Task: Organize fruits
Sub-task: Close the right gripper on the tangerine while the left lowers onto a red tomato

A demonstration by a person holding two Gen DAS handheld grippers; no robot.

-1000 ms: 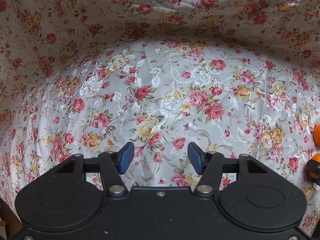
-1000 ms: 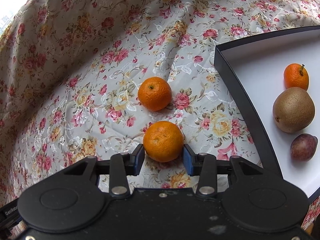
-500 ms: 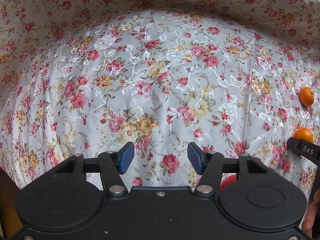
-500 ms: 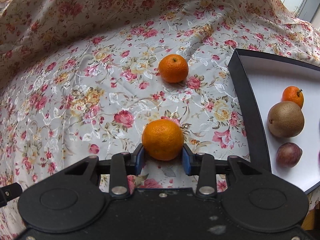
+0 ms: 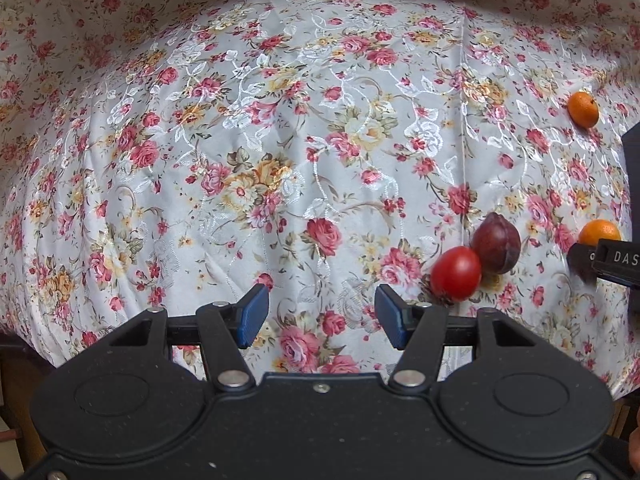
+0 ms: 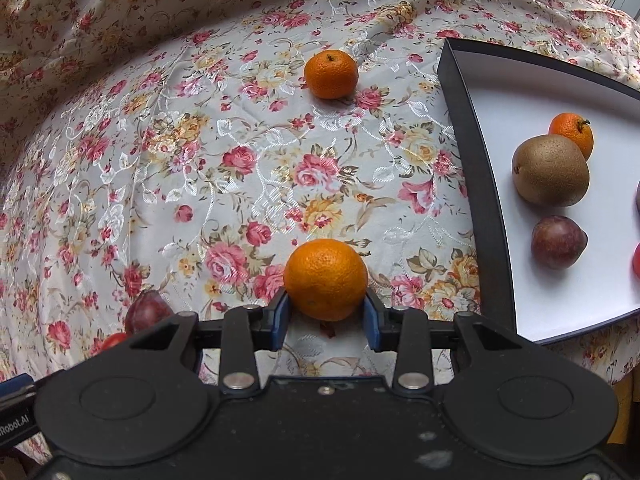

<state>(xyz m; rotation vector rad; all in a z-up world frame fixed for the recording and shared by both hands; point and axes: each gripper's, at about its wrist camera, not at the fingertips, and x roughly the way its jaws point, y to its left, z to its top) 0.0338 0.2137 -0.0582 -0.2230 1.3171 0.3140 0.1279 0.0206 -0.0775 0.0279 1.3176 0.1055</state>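
Right gripper (image 6: 326,322): blue pads clamped on both sides of a round orange mandarin (image 6: 326,279), low centre of the right wrist view. A second orange mandarin (image 6: 331,74) lies on the floral tablecloth (image 6: 224,184), at twelve o'clock from the held one, well apart. Black-rimmed white tray (image 6: 464,152) at three o'clock; inside it a small stemmed mandarin (image 6: 573,133) touching a brown kiwi (image 6: 550,170), a dark purple plum (image 6: 558,242) near it at six o'clock.

Left gripper (image 5: 322,316): jaws apart, only cloth between them. At two o'clock from it, a red tomato (image 5: 456,273) touching a dark plum (image 5: 497,242), both on the cloth.
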